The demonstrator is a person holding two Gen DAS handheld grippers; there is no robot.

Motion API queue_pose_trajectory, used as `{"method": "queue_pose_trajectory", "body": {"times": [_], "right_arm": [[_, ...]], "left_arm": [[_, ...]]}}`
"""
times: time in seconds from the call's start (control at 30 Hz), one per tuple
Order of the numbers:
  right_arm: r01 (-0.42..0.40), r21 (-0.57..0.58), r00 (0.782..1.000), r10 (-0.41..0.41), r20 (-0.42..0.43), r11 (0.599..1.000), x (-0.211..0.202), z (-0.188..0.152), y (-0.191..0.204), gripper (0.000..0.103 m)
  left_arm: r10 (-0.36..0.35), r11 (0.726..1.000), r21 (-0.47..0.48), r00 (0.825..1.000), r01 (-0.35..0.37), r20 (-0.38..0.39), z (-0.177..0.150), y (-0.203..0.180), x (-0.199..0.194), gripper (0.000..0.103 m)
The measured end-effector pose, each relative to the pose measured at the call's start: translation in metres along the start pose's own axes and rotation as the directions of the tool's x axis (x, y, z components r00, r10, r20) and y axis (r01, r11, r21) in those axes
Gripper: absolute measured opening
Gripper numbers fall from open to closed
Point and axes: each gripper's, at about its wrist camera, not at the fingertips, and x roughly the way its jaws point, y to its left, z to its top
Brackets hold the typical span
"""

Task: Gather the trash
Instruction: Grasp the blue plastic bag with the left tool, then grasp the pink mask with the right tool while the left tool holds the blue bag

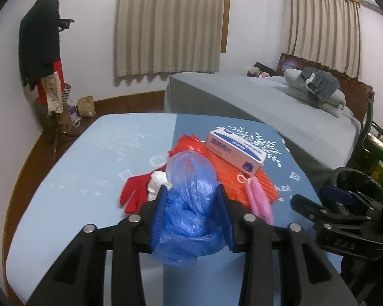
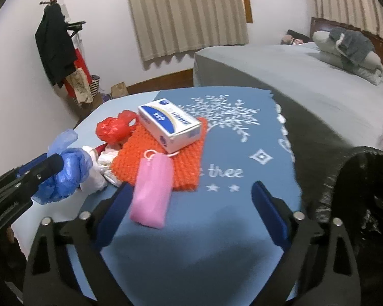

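My left gripper is shut on a crumpled blue plastic bag, held a little above the blue tablecloth. The right wrist view shows that bag at the left edge. My right gripper stands open low over the cloth. A pink pouch lies just inside its left finger, touching neither pad. Beyond it, a white and blue box rests on an orange knitted mat. A red plastic bag, white crumpled plastic and a red glove lie to the left.
A grey bed with pillows runs along the table's right side. A coat stand hung with clothes stands at the back left wall. A black, bag-like thing sits at the near right, beside my right gripper.
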Motion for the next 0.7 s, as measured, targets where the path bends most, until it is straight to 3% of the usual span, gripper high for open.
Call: {"method": "queue_pose_trajectory", "body": {"times": [0.23, 0.4, 0.5, 0.57, 0.7], "right_arm": [[-0.025, -0.042, 0.999, 0.023, -0.045, 0.999, 0.026, 0.003, 0.026, 0.077], [-0.019, -0.043, 0.995, 0.015, -0.094, 0.999, 0.042, -0.003, 0.031, 0.064], [-0.027, -0.048, 0.991, 0.021, -0.136, 0.998, 0.051, -0.007, 0.032, 0.049], [-0.056, -0.036, 0.984, 0.049, -0.173, 0.998, 0.057, -0.011, 0.031, 0.033], [-0.096, -0.021, 0.979, 0.091, -0.185, 0.995, 0.055, -0.012, 0.029, 0.023]], "left_arm": [[0.017, 1.000, -0.004, 1.000, -0.017, 0.000, 0.000, 0.007, 0.005, 0.038], [0.030, 1.000, -0.008, 1.000, -0.030, -0.006, 0.000, 0.014, 0.008, 0.039], [0.035, 0.999, -0.013, 0.999, -0.035, -0.016, -0.001, 0.019, 0.010, 0.039], [0.035, 0.999, -0.014, 0.999, -0.035, -0.022, -0.002, 0.021, 0.011, 0.039], [0.033, 0.999, -0.016, 0.999, -0.034, -0.023, -0.002, 0.020, 0.011, 0.039]]}}
